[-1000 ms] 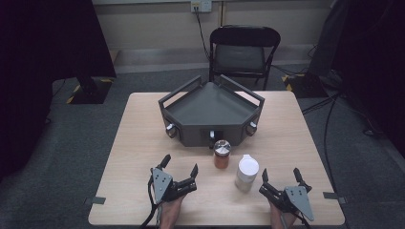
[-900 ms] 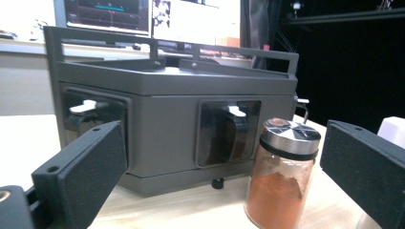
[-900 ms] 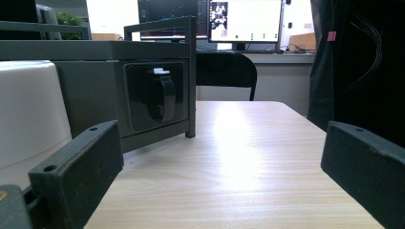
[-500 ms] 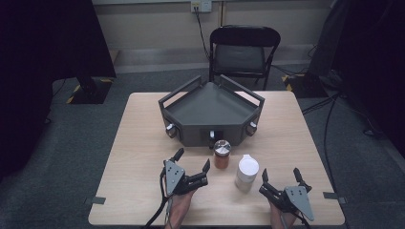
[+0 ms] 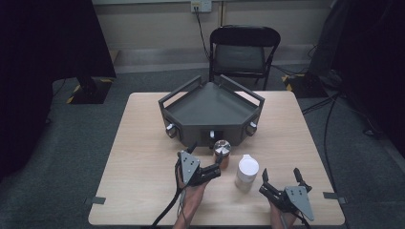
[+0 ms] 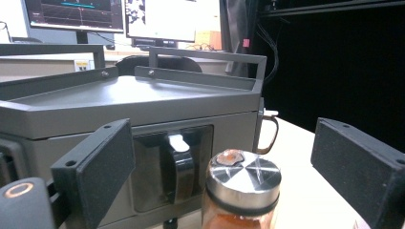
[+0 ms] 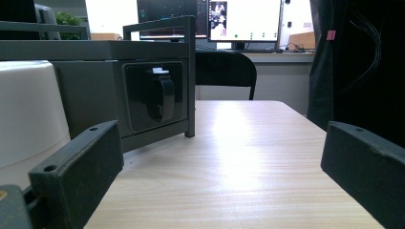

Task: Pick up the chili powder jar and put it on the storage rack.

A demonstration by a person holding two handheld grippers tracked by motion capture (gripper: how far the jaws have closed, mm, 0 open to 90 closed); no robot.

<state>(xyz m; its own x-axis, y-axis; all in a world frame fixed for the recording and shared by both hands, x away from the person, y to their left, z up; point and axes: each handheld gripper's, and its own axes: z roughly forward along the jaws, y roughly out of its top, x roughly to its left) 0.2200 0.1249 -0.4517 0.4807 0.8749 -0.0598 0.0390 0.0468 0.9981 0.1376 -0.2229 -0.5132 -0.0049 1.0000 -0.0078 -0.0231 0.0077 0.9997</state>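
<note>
A small jar of orange spice (image 5: 222, 153) with a silver lid stands on the wooden table (image 5: 143, 143), just in front of a grey angular tray unit (image 5: 210, 107). My left gripper (image 5: 206, 158) is open right beside the jar, on its near left. In the left gripper view the jar (image 6: 242, 183) rises between the two spread jaws without touching them. A white-lidded jar (image 5: 247, 172) stands to the right of the spice jar. Near the table's front right my right gripper (image 5: 281, 174) is open and holds nothing, and the white jar (image 7: 28, 114) sits left of its jaws.
The tray unit has raised rails and knobs on its front faces, with a recessed latch (image 6: 177, 167) facing the left gripper. A black folding chair (image 5: 244, 52) stands beyond the table. Cables run over the grey floor at the right. Bare wood lies ahead of the right gripper (image 7: 248, 157).
My left gripper has moved forward and to the right, up to the spice jar. The right gripper and both jars have stayed put.
</note>
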